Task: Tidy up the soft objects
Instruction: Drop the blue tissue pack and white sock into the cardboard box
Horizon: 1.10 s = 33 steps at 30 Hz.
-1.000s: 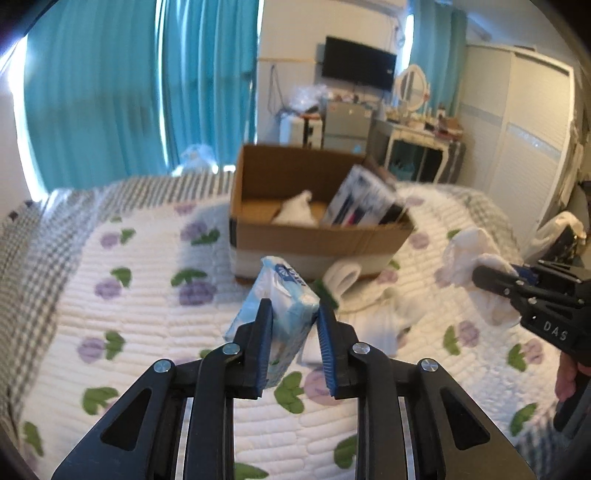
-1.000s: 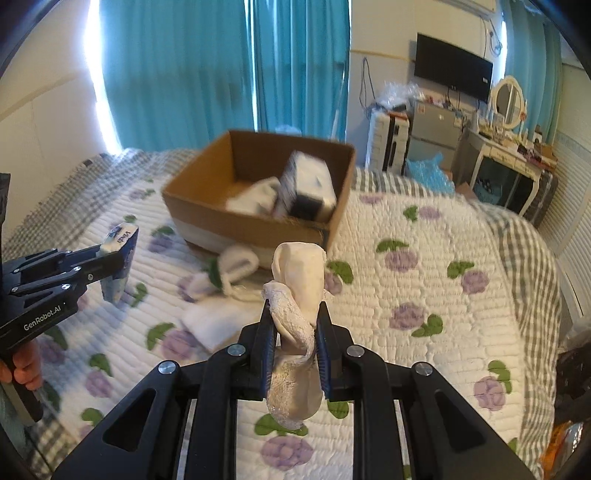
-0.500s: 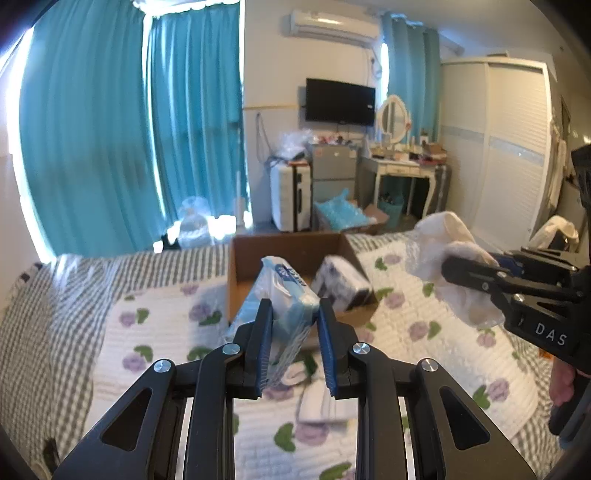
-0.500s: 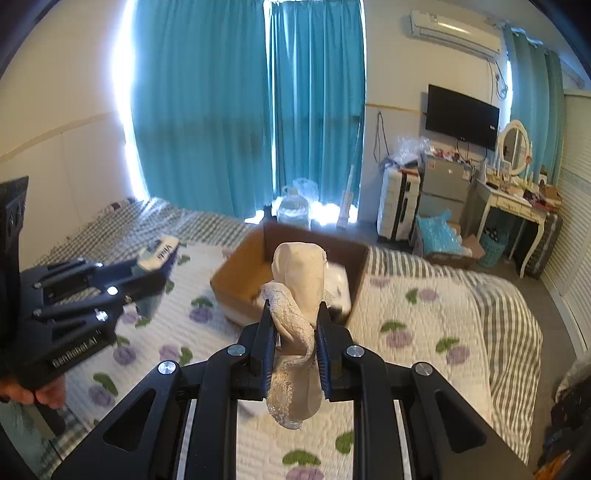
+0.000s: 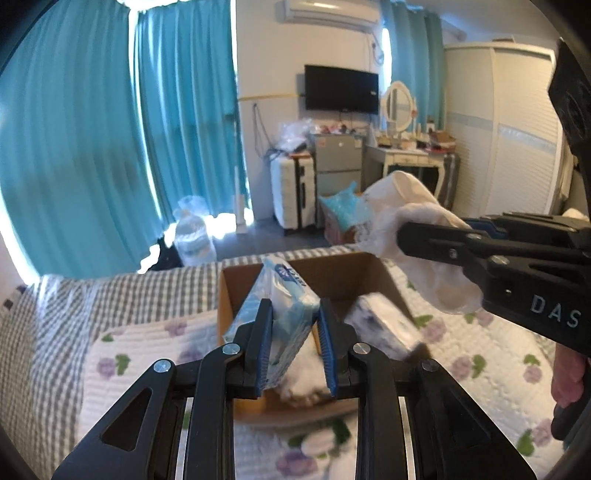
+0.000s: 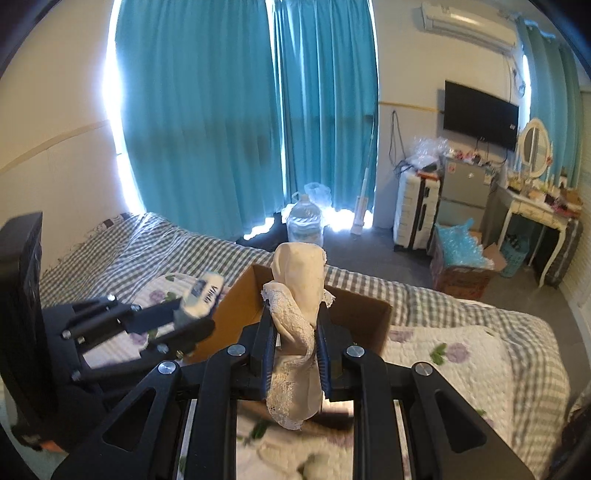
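Pinching the tissue pack (image 5: 284, 314) left (image 5: 293, 354) and lace cloth (image 6: 299, 295) right (image 6: 293, 360); best lowered inside the box (image 5: 332, 269) before letting go.

Teal curtains (image 6: 240, 122) hang across the far window, daylight glaring at their edges and along the floor. A black television (image 6: 480, 114) is mounted on the white wall, an air conditioner (image 6: 467, 20) above it. Beneath stand a white suitcase (image 6: 415, 210), a small grey fridge (image 6: 463, 194) and a white dressing table (image 6: 532, 206) with an oval mirror (image 6: 533, 146). A water jug (image 6: 304, 223) sits on the grey floor. A white wardrobe (image 5: 498, 125) fills the right wall.
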Available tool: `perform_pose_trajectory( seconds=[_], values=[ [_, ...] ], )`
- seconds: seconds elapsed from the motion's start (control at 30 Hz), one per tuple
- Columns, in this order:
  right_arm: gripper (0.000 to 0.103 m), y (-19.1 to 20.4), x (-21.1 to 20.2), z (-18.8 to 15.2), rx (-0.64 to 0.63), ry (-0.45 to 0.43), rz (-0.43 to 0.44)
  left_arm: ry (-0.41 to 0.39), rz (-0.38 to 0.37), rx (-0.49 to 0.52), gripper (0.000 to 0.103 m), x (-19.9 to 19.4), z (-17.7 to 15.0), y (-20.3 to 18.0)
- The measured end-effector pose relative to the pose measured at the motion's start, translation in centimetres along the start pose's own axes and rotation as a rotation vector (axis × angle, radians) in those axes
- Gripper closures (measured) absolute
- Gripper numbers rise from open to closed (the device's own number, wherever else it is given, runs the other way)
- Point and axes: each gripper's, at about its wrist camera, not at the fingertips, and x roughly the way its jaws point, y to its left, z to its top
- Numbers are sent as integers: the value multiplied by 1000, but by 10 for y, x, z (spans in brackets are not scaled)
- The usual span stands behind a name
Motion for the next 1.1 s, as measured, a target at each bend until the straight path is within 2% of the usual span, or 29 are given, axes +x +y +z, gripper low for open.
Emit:
perform_pose_trajectory(
  seconds=[0.1, 0.23, 0.33, 0.4, 0.47, 0.53, 0.63, 0.7, 0.73, 0.77, 0.8, 0.93, 1.03, 1.1],
  values=[
    [84, -12, 43, 5, 11, 32, 5, 18, 15, 6, 77, 34, 0, 7],
    [84, -27, 93, 2, 42, 81, 36, 53, -7, 0, 71, 64, -7, 13],
    [82, -37, 122, -2, 66, 105, 55, 68, 37, 25, 70, 77, -11, 10],
    [62, -45, 132, -3, 89, 107, 50, 84, 44, 24, 61, 81, -15, 11],
    [49, -52, 135, -4, 123, 97, 45, 67, 41, 9, 31, 76, -16, 12],
    [47, -60, 129, -5, 150, 74, 44, 31, 46, 1, 22, 66, -14, 10],
    [42, -63, 115, -3, 154, 52, 19, 11, 54, -4, 22, 46, -9, 11],
    [34, -62, 99, 0, 138, 39, -10, 4, 63, -9, 21, 30, -5, 14],
    [31, -60, 89, 2, 127, 32, -23, -1, 67, -10, 19, 22, -3, 16],
    [24, -59, 80, 4, 118, 23, -35, -8, 76, -8, 14, 8, -1, 17],
    [18, -56, 65, 6, 110, 8, -51, -15, 82, -8, 11, -1, 1, 16],
    [16, -42, 12, 14, 80, -16, -90, -60, 102, 0, 8, -49, 14, 20],
    [9, -30, -30, 22, 36, -22, -116, -91, 113, -1, 0, -86, 21, 23],
    [6, -20, -59, 27, 7, -41, -139, -118, 118, -2, 0, -108, 24, 22]
  ],
)
